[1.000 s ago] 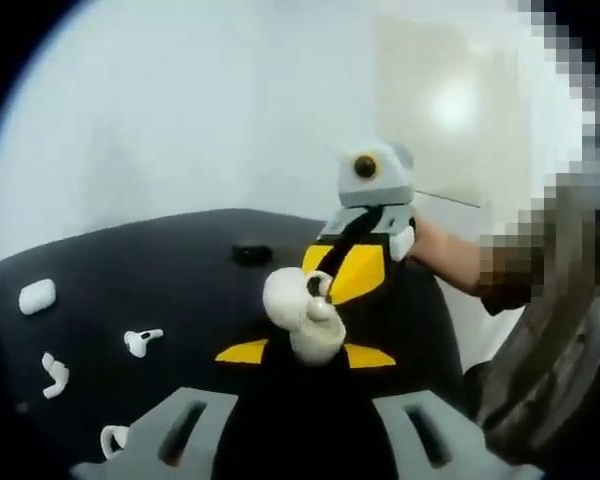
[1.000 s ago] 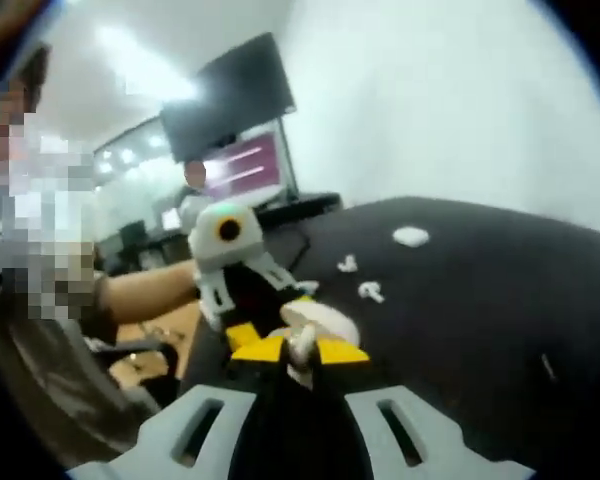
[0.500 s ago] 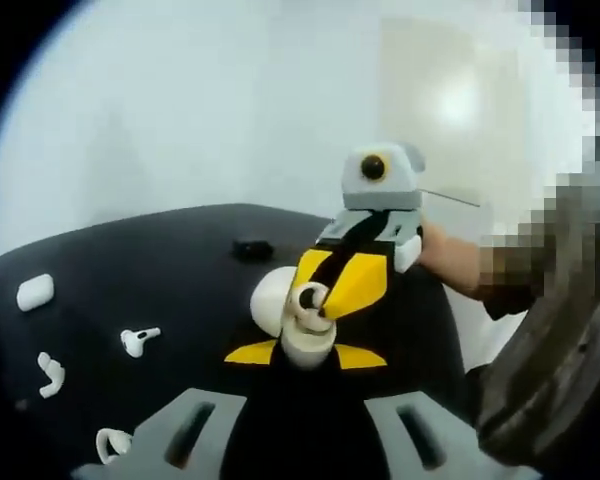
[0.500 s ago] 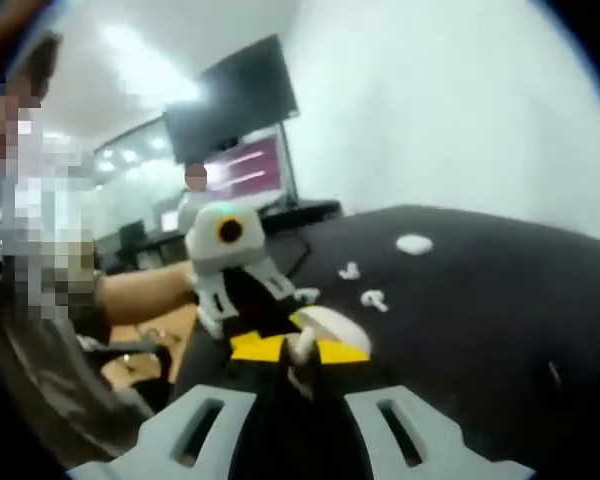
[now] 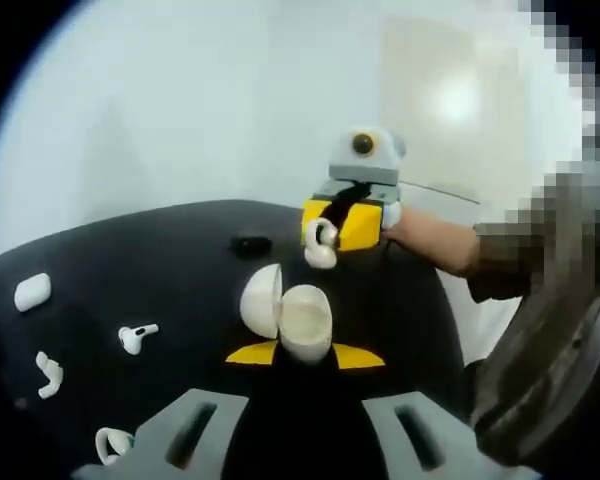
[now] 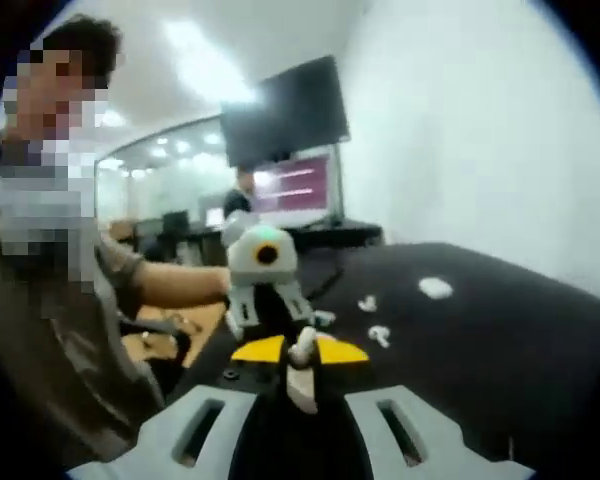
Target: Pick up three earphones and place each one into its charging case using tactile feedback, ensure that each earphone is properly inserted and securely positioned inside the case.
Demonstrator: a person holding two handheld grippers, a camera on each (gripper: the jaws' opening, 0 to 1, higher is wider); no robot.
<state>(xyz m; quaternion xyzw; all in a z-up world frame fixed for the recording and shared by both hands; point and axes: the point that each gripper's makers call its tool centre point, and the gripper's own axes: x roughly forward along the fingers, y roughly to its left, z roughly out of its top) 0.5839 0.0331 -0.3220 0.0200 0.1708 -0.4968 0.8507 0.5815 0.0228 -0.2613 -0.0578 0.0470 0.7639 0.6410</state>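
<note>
My left gripper [image 5: 302, 353] is shut on an open white charging case [image 5: 302, 322], its lid [image 5: 261, 300] swung out to the left. Above and beyond the case, my right gripper [image 5: 341, 226] is shut on a white earphone [image 5: 321, 246], which hangs clear of the case. In the right gripper view the same earphone [image 6: 301, 366] sits between the right gripper's [image 6: 300, 352] yellow tips, and the left gripper [image 6: 268, 296] faces it from beyond. All this is above a black table [image 5: 180, 260].
At the left on the table lie loose white earphones [image 5: 137, 337] [image 5: 50, 372] [image 5: 111, 441] and a closed white case [image 5: 32, 292]. A small black object [image 5: 250, 244] sits further back. A person's arm [image 5: 435, 242] holds the right gripper. A white wall stands behind.
The right gripper has drawn back and up from the case, taking the earphone with it. Half a second ago the earphone was at the case's opening. The left gripper holds steady.
</note>
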